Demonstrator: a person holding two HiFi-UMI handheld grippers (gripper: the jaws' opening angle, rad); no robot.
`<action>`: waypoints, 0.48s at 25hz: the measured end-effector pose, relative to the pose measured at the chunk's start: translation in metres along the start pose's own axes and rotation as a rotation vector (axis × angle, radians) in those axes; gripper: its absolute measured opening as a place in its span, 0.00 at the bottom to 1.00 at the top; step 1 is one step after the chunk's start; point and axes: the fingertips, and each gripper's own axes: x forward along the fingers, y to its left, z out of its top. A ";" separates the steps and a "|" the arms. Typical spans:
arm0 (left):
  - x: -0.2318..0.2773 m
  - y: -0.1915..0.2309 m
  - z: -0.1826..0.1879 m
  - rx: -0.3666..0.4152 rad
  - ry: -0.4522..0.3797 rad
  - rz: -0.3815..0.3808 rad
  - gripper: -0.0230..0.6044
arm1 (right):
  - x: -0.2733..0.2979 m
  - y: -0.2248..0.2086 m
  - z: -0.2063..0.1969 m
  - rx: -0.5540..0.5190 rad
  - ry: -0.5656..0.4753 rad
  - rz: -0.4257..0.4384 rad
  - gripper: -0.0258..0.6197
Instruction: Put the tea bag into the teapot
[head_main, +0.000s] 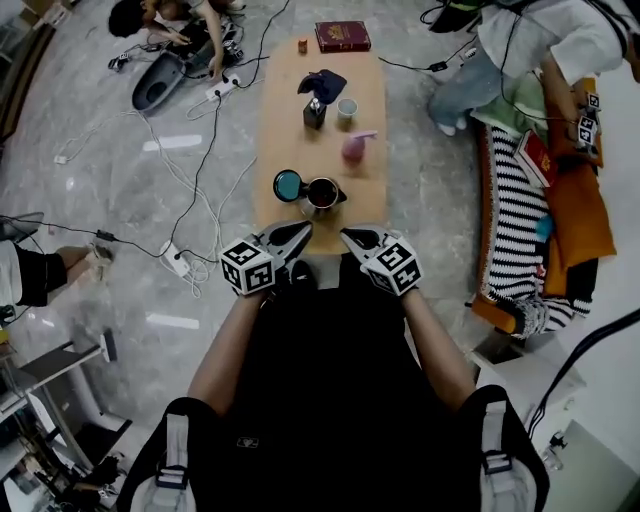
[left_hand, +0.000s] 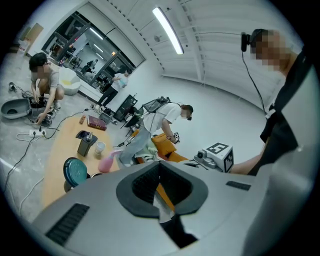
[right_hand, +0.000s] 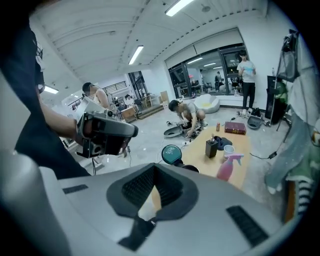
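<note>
A dark metal teapot (head_main: 322, 192) stands open near the near end of the long wooden table (head_main: 290, 130). Its teal lid (head_main: 288, 185) lies just left of it. Both grippers hover at the table's near end, just short of the pot. My left gripper (head_main: 300, 232) is shut with nothing between its pads, and so is my right gripper (head_main: 350, 236). The left gripper view shows the lid (left_hand: 75, 171) past the closed jaws; the right gripper view shows the lid (right_hand: 171, 154) and the pot's rim (right_hand: 190, 168). No tea bag can be made out in any view.
Farther along the table stand a pink spray bottle (head_main: 354, 148), a dark dispenser (head_main: 314, 112), a white cup (head_main: 346, 108), a dark cloth (head_main: 322, 82) and a red box (head_main: 342, 36). Cables and a power strip (head_main: 175, 260) lie on the floor left. A striped couch (head_main: 515, 230) is right.
</note>
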 end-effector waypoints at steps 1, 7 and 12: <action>-0.001 -0.003 -0.001 0.003 0.001 -0.007 0.05 | -0.003 0.003 0.001 -0.002 -0.006 -0.005 0.05; -0.018 -0.015 -0.017 0.015 0.027 -0.035 0.05 | -0.007 0.024 -0.001 0.050 -0.046 -0.023 0.05; -0.029 -0.017 -0.019 0.027 0.038 -0.041 0.05 | -0.009 0.032 0.002 0.072 -0.081 -0.052 0.05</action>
